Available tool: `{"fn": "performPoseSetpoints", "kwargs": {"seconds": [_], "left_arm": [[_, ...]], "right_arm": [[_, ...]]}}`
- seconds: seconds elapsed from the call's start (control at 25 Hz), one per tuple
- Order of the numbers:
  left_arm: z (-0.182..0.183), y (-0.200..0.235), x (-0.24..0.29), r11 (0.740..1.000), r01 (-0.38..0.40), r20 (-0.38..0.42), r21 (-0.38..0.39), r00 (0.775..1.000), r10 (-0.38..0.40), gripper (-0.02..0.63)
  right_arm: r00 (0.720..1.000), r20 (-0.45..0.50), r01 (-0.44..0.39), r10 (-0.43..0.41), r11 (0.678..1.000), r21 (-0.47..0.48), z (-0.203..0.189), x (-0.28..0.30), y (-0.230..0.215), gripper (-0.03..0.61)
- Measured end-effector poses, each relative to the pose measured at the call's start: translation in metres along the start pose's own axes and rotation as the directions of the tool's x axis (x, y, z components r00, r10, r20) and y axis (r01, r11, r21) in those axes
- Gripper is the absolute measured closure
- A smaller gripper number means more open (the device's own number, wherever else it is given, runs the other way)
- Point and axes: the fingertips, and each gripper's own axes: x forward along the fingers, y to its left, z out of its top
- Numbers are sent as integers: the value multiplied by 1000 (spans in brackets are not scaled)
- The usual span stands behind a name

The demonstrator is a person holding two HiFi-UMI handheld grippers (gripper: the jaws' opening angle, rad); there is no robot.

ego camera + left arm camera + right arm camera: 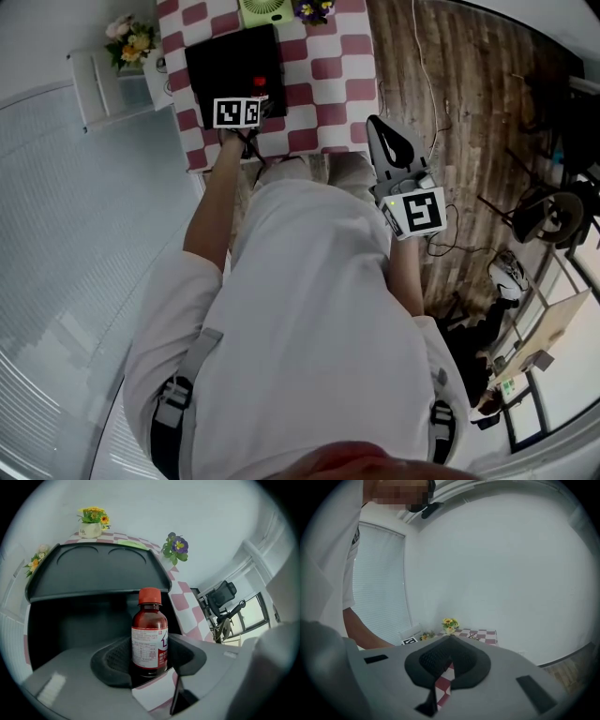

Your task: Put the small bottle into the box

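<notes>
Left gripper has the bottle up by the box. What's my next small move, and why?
Probably ease the left gripper forward until the bottle is over the open box. Its jaws clamp the upright bottle, the lid is raised just ahead, yet checkered tablecloth shows below the jaws, so it seems short of the opening.

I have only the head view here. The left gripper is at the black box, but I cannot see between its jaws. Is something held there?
Observer: Yes. The left gripper view shows the left gripper closed on the small bottle, which is upright and brown.
Operator: Is the box open?
Observer: Yes. The box shows a dark inside, and its lid stands raised behind the bottle.
Operator: And the right gripper?
Observer: The right gripper has its jaws together with nothing between them. It points toward the wall.
</notes>
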Motion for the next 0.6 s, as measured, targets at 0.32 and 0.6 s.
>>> {"fn": "performPoseSetpoints", "kwargs": {"seconds": [0.32,0.6], "left_arm": [[-10,7,17,997,-33,-127,-63,992,25,396],[-19,13,30,987,-50,-294,-154,956,2,395]], "right_arm": [[1000,-15,-2,2,1000,8,-4,-3,-2,577],[1000,-6,-10,10,1000,27,-5,-2,-4,577]]}}
